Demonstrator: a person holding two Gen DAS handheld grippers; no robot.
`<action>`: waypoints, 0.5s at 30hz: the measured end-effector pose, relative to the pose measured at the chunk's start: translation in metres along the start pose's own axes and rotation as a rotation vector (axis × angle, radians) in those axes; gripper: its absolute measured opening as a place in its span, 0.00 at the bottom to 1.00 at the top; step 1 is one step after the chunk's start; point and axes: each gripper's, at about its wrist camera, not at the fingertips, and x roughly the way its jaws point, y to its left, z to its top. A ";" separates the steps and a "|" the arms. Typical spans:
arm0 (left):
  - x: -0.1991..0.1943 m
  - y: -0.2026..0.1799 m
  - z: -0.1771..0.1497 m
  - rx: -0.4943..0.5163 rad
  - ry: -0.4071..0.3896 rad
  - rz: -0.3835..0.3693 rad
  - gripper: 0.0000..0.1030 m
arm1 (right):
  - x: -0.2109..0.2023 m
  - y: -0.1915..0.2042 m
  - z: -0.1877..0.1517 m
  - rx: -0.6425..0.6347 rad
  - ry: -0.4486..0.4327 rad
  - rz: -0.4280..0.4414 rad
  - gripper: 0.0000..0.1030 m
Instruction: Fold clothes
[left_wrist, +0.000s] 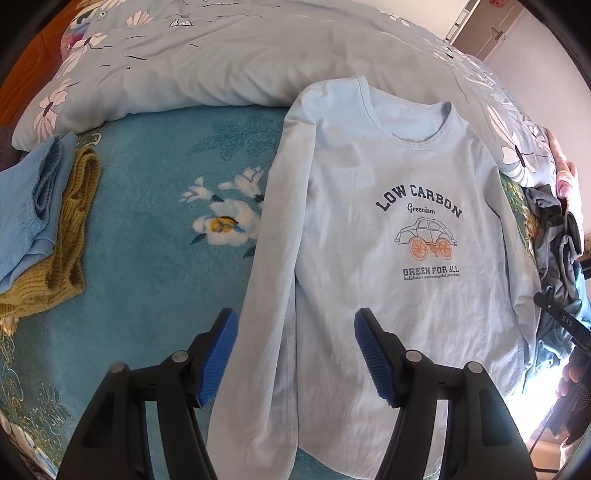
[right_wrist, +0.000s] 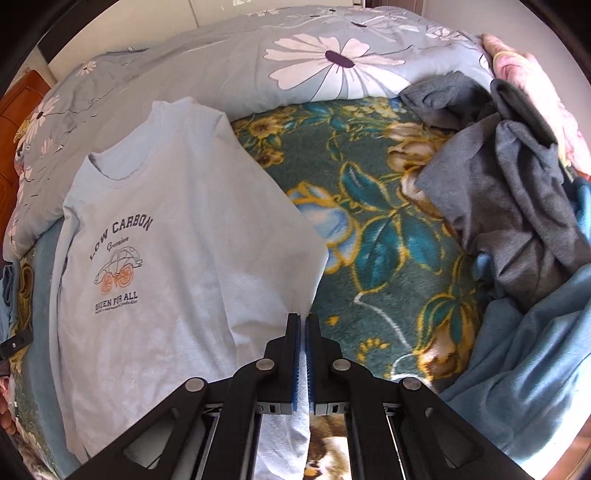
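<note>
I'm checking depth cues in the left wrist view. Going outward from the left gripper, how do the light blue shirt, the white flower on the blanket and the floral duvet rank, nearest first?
From the left gripper:
1. Light blue shirt, directly under and ahead of the open fingers.
2. White flower on the blanket, ahead and left of the shirt.
3. Floral duvet, bunched across the far side.

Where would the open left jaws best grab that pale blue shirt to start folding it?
Probably the left sleeve, near its lower end. It lies flat and straight along the shirt's left edge, right between the open left gripper jaws, so come straight down from above. The right gripper looks shut on the opposite edge.
</note>
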 end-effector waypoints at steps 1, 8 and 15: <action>0.001 0.002 0.000 -0.005 0.002 0.001 0.65 | -0.004 -0.001 0.008 -0.010 -0.007 -0.027 0.03; 0.005 0.018 -0.001 -0.036 0.010 0.022 0.65 | -0.010 -0.030 0.053 -0.040 -0.074 -0.258 0.03; 0.014 0.034 -0.001 -0.048 0.028 0.047 0.65 | 0.014 -0.034 0.072 -0.015 -0.055 -0.300 0.03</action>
